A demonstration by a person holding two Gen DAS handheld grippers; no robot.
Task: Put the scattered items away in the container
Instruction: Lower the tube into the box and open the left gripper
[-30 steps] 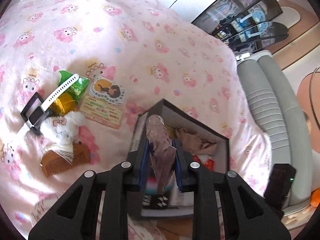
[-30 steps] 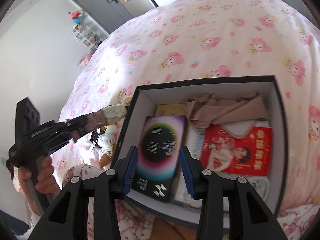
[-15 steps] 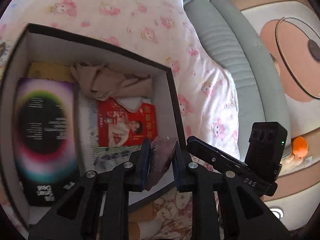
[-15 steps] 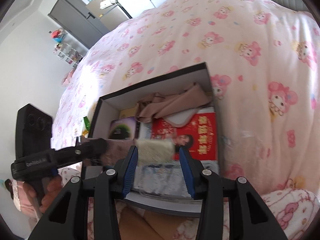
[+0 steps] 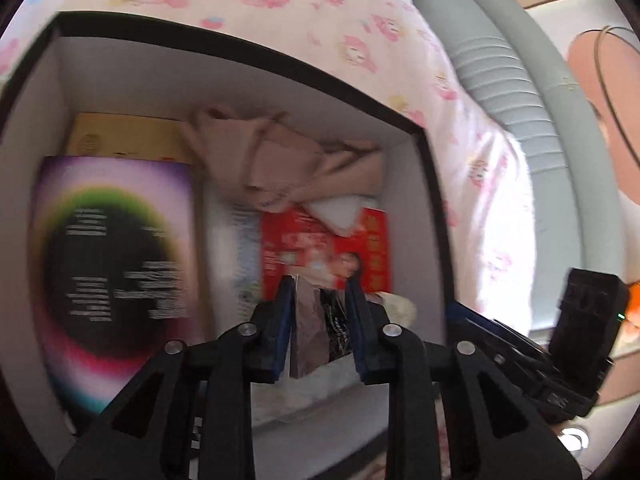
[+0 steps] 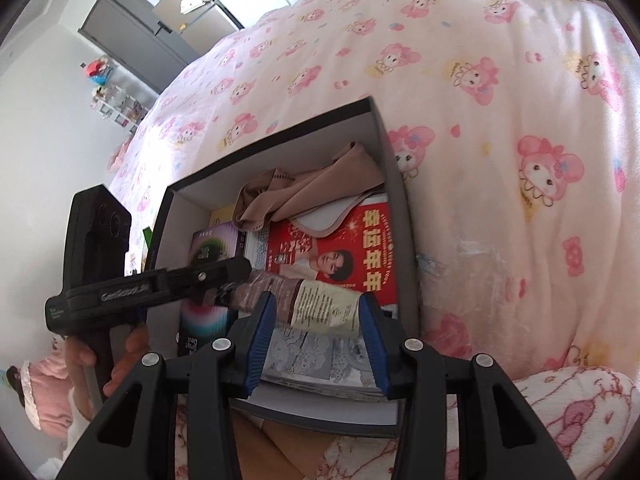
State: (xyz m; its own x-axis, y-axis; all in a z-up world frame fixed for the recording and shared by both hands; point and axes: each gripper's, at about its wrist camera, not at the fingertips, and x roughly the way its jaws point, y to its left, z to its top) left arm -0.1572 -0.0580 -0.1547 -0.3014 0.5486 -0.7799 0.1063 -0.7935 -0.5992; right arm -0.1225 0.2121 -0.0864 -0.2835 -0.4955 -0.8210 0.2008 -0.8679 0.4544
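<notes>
The box (image 6: 404, 236), dark outside and white inside, sits open on the pink blanket (image 6: 500, 128) with cartoon figures, and all places here are given from this box. The left gripper (image 5: 320, 292) reaches over the near right part of the box and points down into it. Between its blue fingers (image 5: 285, 312) hangs a brown packet (image 5: 308, 328); the jaws are opening, the left finger lies against the packet and a gap shows on the side of the right finger, so the grip is loosening. In the right wrist view the packet sticks out from the left gripper (image 6: 240, 284) across the near part of the box, above the things inside, and its pale label end (image 6: 324, 306) lies in front of the right gripper (image 6: 318, 312). The right gripper hovers at the near edge of the box with its fingers about half apart; they hold nothing that I can see, but whether they touch the label end I cannot tell. Inside the box, a red pack (image 6: 340, 248) with a printed picture lies along the right wall, a beige cloth (image 6: 304, 192) is crumpled in the far right corner, a purple and black booklet (image 5: 108, 256) lies at the left side, and a yellow item (image 5: 120, 140) shows in the far left corner. A hand (image 6: 120, 360) holds the handle of the left gripper, left of the box.
</notes>
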